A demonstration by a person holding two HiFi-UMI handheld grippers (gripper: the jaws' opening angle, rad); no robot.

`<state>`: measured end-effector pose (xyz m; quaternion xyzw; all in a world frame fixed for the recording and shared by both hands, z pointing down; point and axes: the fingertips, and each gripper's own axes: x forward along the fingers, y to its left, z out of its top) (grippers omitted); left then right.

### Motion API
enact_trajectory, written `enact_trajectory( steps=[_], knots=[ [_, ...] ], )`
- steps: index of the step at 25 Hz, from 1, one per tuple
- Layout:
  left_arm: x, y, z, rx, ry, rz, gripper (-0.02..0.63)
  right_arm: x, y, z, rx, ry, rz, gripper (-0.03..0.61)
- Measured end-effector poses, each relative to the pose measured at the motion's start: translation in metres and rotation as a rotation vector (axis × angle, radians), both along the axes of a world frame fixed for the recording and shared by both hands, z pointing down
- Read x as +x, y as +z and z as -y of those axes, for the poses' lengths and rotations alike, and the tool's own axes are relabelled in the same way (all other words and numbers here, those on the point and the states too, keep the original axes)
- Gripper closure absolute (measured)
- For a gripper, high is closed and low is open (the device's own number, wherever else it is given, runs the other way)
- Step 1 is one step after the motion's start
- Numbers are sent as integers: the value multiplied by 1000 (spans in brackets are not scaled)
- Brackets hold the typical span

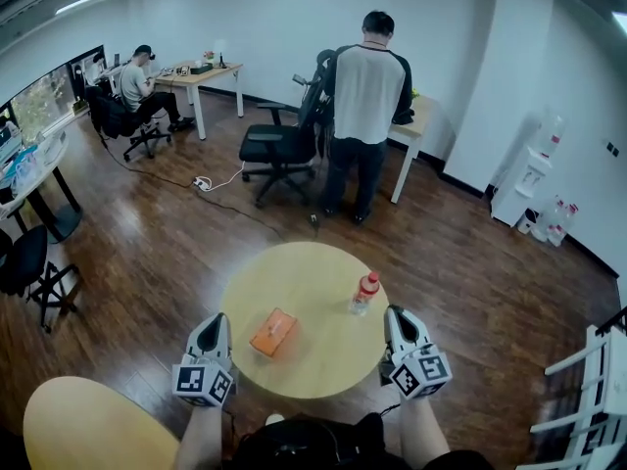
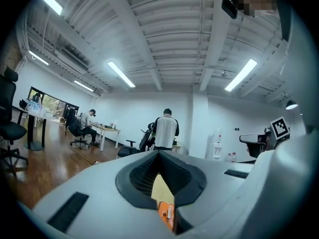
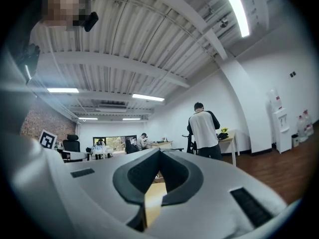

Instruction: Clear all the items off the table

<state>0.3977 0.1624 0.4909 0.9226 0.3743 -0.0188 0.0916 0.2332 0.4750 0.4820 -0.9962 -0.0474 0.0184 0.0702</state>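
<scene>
While two items sit on the round table (image 1: 294, 255), an orange packet (image 1: 273, 332) by its near-left edge and a red-capped bottle (image 1: 364, 293) by its right edge, the left gripper (image 1: 214, 322) and right gripper (image 1: 396, 315) hover at the near edge. Their jaws are closed and empty, and each probably faces one item. The label print is too small to read.

table (image 1: 306, 284) bears packet (image 1: 273, 332), bottle (image 1: 364, 293)

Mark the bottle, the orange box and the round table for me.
bottle (image 1: 363, 296), head view, its clear body.
orange box (image 1: 273, 333), head view, its top face.
round table (image 1: 299, 280), head view, bare top.
</scene>
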Motion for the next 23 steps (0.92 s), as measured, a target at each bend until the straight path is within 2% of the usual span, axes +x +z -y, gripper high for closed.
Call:
enact_trajectory(
  steps=[3,5,16,23],
  knots=[
    [0,3,10,11,-27,10,612,1,9,8,-120,14,74,577],
    [1,4,17,7,-42,18,612,4,9,14,-144,6,88,577],
    [-5,-8,19,23,-86,33,612,12,-6,11,-126,-39,71,577],
    [-9,-5,44,13,-115,45,612,21,-5,28,-103,-71,79,577]
  ],
)
